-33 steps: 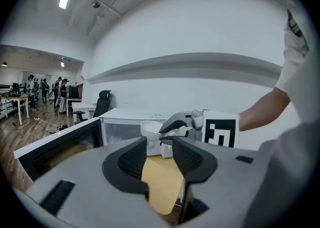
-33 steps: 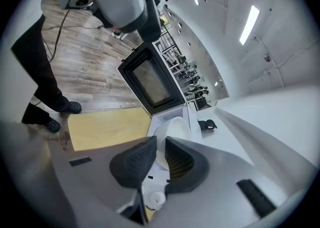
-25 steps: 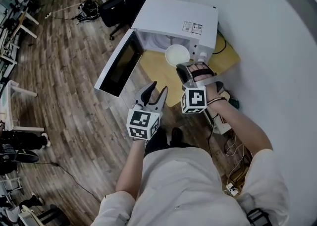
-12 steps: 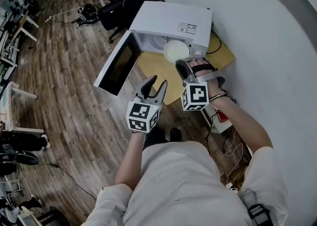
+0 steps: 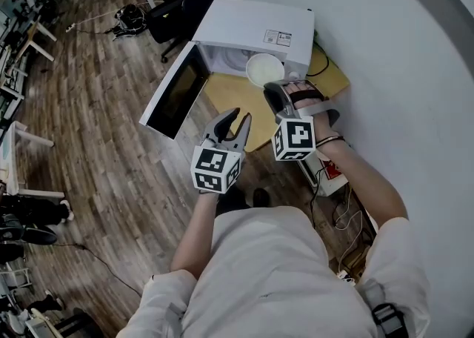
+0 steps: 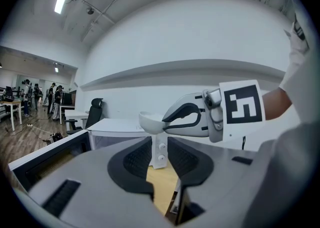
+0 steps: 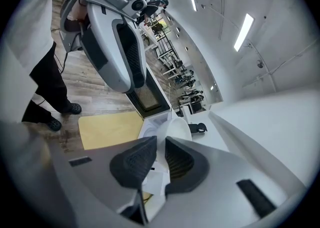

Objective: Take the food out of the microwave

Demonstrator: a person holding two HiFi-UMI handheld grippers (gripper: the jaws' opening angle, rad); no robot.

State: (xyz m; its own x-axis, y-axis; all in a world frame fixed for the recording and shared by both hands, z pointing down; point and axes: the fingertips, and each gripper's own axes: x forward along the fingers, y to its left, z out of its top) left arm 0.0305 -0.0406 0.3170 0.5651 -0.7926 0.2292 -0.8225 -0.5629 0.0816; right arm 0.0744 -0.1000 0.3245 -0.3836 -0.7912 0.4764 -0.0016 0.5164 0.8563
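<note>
Room: wood-plank floor [image 5: 96,107]; microwave [image 5: 255,29] on a yellow table [image 5: 229,103].
Change: bowl [image 5: 264,70] sat higher than a second before, outside the cavity, before the control panel.
Right gripper [image 5: 272,92]: pinched the bowl's rim.
Left gripper [image 5: 241,116]: jaws closing from wide, nothing between.
Meaning: removal judged nearly done; set-down remained.
Edges: open door [image 5: 174,95] jutted left, wall [image 5: 400,70] near right; table front was bare.

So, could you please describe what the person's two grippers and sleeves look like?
The left gripper and right gripper are light grey, with curved jaws lined by black ribbed pads. Each carries a white cube printed with black square markers. The left one's jaws are closing with nothing between them. The person wears a pale short-sleeved shirt.
</note>
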